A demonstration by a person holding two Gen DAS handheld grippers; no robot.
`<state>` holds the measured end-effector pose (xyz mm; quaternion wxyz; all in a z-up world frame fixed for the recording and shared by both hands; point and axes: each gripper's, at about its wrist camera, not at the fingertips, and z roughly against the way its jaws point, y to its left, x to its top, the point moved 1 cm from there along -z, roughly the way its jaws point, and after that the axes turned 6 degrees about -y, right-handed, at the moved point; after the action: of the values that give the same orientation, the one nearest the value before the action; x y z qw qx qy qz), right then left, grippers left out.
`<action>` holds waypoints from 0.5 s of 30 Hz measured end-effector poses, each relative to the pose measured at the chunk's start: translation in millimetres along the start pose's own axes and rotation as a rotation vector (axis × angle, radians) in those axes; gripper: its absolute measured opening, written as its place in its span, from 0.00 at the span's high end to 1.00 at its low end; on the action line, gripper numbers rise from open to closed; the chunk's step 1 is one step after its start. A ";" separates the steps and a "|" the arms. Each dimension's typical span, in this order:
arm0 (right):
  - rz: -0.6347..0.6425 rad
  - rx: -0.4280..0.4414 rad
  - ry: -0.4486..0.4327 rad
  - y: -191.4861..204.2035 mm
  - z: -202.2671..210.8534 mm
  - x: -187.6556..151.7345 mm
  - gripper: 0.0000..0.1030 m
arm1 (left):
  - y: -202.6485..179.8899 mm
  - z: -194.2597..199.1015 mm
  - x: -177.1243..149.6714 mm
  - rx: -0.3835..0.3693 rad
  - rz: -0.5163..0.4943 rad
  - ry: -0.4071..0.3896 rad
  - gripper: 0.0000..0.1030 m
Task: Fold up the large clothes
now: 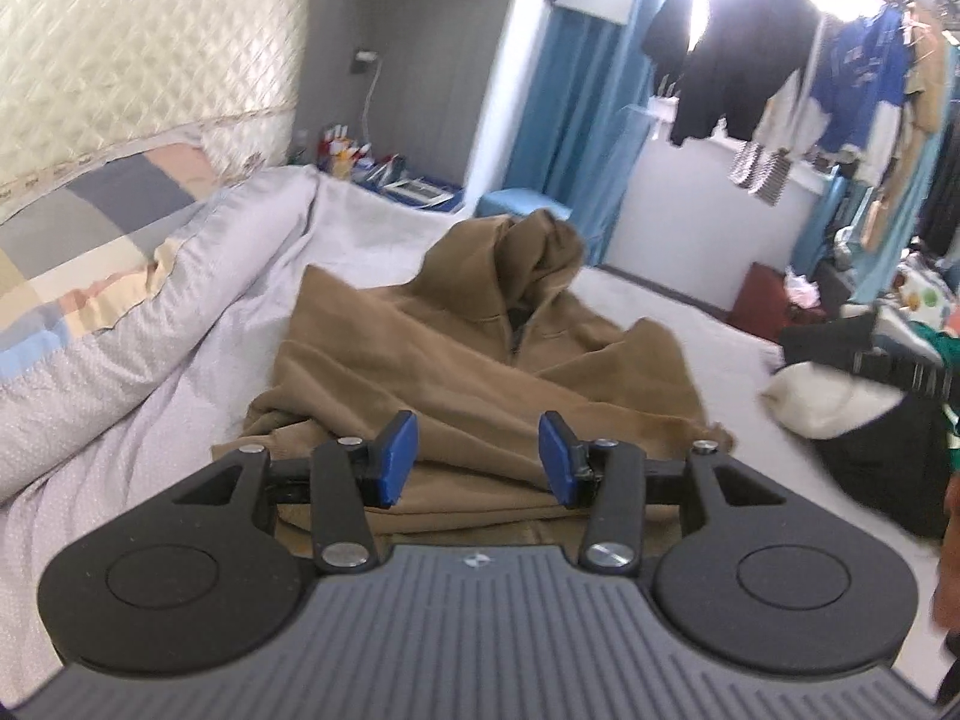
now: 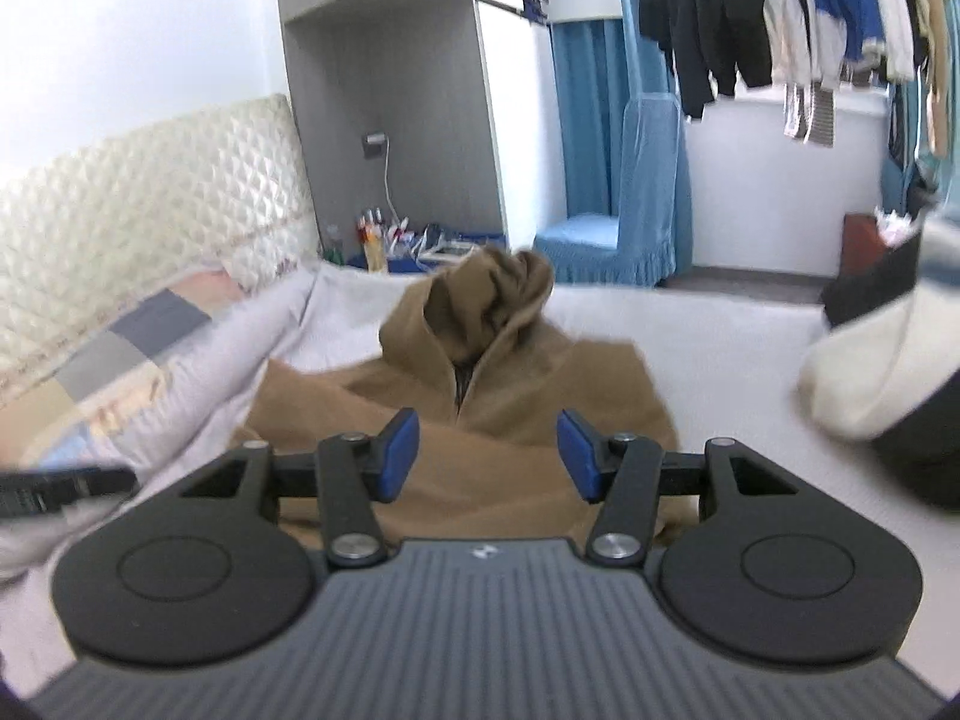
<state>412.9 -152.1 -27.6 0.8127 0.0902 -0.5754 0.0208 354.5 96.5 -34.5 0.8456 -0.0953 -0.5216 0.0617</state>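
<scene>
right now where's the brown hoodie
The brown hoodie lies crumpled mid-bed in both wrist views, just beyond the open blue fingers, with the rolled duvet on its left.

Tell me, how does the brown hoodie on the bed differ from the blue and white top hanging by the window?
The brown hoodie lies rumpled on the bed, its hood bunched up at the far end; the blue and white top hangs from the rail by the window. The hoodie is one plain brown; the top is blue with white sleeves and lettering, too blurred to read. Both are large tops.
</scene>
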 end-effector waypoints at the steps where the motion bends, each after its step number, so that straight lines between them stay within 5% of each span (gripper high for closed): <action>1: 0.011 -0.009 -0.009 0.1 7.4 7.7 0.47 | -3.7 7.7 -0.7 -0.012 0.006 -0.005 0.50; 15: -0.052 0.048 0.015 -7.0 45.6 -1.3 0.47 | -34.2 53.9 -19.0 -0.062 0.000 -0.049 0.47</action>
<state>371.0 -166.6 -15.1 0.8148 0.1246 -0.5660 0.0140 298.0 64.5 -19.8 0.8291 -0.1201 -0.5439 0.0478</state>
